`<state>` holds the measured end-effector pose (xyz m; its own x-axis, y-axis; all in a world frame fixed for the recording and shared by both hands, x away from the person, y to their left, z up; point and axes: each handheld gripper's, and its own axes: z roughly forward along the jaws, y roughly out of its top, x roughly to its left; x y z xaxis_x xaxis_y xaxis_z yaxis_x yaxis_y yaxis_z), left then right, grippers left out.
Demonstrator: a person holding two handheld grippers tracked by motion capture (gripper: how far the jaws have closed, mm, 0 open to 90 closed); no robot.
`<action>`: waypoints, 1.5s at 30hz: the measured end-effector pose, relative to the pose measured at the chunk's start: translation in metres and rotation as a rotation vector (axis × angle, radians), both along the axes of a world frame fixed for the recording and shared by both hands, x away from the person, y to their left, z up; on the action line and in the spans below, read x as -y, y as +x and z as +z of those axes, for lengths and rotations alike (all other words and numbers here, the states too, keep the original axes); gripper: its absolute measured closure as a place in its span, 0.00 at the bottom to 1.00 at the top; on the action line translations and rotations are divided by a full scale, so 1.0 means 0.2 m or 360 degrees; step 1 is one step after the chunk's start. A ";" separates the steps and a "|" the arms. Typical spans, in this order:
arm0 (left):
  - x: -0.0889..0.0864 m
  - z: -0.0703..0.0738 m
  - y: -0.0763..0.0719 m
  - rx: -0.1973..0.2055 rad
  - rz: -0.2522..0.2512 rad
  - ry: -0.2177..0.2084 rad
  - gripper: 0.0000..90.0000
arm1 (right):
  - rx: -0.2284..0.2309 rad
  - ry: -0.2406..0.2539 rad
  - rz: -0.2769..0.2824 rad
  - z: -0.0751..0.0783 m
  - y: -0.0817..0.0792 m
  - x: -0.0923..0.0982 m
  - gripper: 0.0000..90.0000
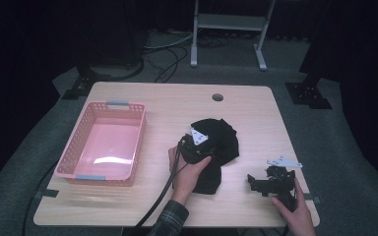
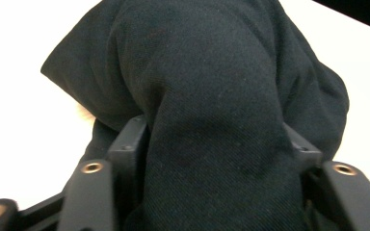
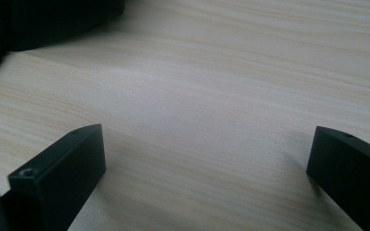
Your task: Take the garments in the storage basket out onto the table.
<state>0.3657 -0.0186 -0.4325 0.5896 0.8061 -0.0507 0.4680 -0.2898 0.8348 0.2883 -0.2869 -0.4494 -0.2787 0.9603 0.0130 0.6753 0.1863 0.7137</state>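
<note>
L gripper (image 1: 200,142): sits on the black cloth (image 1: 216,147) near table centre, held by the person's left hand (image 1: 189,172). In the left gripper view a thick fold of cloth (image 2: 212,120) runs up between the two black jaws, which stand partly apart w/ fabric filling the gap. Whether the pads press on the cloth cannot be told; the fold hides them.

R gripper (image 1: 258,182): rests low over the table near its front right corner, held by the right hand (image 1: 295,211). Jaws spread wide; in the right gripper view bare wood lies between them, nothing gripped. Grey three-cornered plate on top.

Cloth: bunched in a heap on the wooden table (image 1: 177,98), just beside R gripper's left, well apart from the pink basket (image 1: 86,123).

Basket: stands at table's left half.
</note>
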 end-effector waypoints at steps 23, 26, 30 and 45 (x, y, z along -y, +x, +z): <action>0.00 -0.01 0.02 -0.0129 0.0063 0.0021 0.03 | 0.0000 0.0000 -0.0001 0.00 0.00 0.00 0.00; 0.00 -0.01 0.02 -0.0126 0.0059 0.0029 0.03 | 0.0000 0.0000 0.0000 0.00 0.00 0.00 0.00; 0.00 -0.01 0.02 -0.0121 0.0058 0.0023 0.03 | 0.0000 0.0000 -0.0001 0.00 0.00 0.00 0.00; -0.02 0.08 -0.03 -0.0042 0.0008 -0.0115 0.03 | 0.0000 0.0001 -0.0001 0.00 0.00 0.00 0.00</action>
<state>0.3605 -0.0142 -0.4163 0.5834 0.8026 -0.1246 0.4915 -0.2267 0.8409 0.2884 -0.2868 -0.4493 -0.2781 0.9604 0.0135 0.6755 0.1856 0.7136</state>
